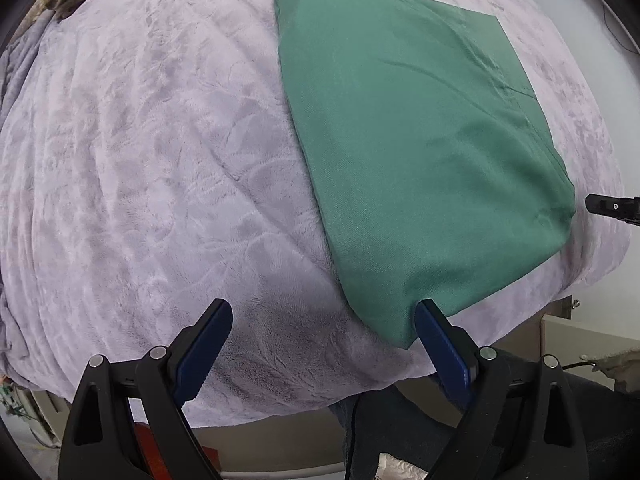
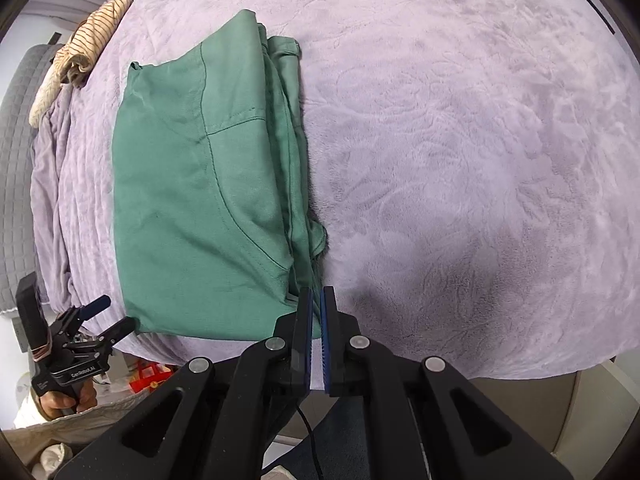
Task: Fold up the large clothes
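Hovering: left claw (image 1: 324, 320) wide, empty; right claw (image 2: 317, 300) closed, empty.

I see a soft, fuzzy purple blanket (image 1: 160, 160) on the bed, matt and a bit rumpled. On it lies the green cloth garment (image 1: 420, 152), smooth, finely woven, with stitched seams. Far beyond the garment sits a striped cloth bundle (image 2: 96, 36). My left tongs (image 1: 324, 320) and right tongs (image 2: 317, 300) are matt black plastic with blue ridged pads and shiny metal pins.
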Tool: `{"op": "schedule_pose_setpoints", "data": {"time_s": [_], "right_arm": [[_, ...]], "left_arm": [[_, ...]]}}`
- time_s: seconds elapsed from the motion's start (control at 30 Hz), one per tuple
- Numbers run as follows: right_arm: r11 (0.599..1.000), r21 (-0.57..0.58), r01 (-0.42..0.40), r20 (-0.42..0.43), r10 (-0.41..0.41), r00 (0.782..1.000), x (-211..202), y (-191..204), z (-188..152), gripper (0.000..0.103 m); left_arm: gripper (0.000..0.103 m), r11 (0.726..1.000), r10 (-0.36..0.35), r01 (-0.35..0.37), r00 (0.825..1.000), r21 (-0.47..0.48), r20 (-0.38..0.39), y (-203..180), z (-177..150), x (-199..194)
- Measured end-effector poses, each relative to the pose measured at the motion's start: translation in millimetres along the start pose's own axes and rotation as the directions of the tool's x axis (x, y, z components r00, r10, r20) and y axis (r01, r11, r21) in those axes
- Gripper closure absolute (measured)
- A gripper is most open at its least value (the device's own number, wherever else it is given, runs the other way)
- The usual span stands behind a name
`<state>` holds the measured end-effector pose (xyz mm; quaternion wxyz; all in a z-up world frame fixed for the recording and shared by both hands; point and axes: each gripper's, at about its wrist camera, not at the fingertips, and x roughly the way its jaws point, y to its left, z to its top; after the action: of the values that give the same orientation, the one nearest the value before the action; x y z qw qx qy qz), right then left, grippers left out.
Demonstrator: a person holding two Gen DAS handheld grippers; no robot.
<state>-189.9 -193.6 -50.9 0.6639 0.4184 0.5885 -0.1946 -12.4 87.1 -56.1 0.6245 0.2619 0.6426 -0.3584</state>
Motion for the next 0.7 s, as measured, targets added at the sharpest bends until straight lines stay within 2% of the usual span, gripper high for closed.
{"op": "schedule_pose_setpoints", "data": {"time_s": [0.4,0.57,0.6,0.63,0.67,0.7], "right_arm": [[0.993,-0.104,0.055,0.04,-0.052,0.998,-26,58,19,0.099],[0.99,-0.119,0.071,0.072,-0.063,0.995,-42,79,25,0.097],[0.99,-0.119,0.071,0.079,-0.062,0.995,-45,82,25,0.092],[0.99,-0.12,0.076,0.087,-0.065,0.994,-48,86,26,0.064],[0.989,-0.121,0.086,0.096,-0.074,0.993,-52,86,25,0.028],[0.987,-0.126,0.099,0.116,-0.085,0.99,-56,90,24,0.02]], "left_arm": [[0.009,0.992,0.106,-0.1,0.991,-0.076,0.086,-3,38,-55],[0.009,0.991,0.105,-0.094,0.987,-0.093,0.123,-2,38,-74],[0.009,0.991,0.103,-0.091,0.986,-0.096,0.129,-4,39,-77],[0.009,0.991,0.102,-0.089,0.986,-0.099,0.135,-5,39,-80],[0.009,0.991,0.101,-0.086,0.985,-0.104,0.142,-6,41,-84],[0.009,0.99,0.1,-0.084,0.984,-0.109,0.148,-8,42,-86]]}}
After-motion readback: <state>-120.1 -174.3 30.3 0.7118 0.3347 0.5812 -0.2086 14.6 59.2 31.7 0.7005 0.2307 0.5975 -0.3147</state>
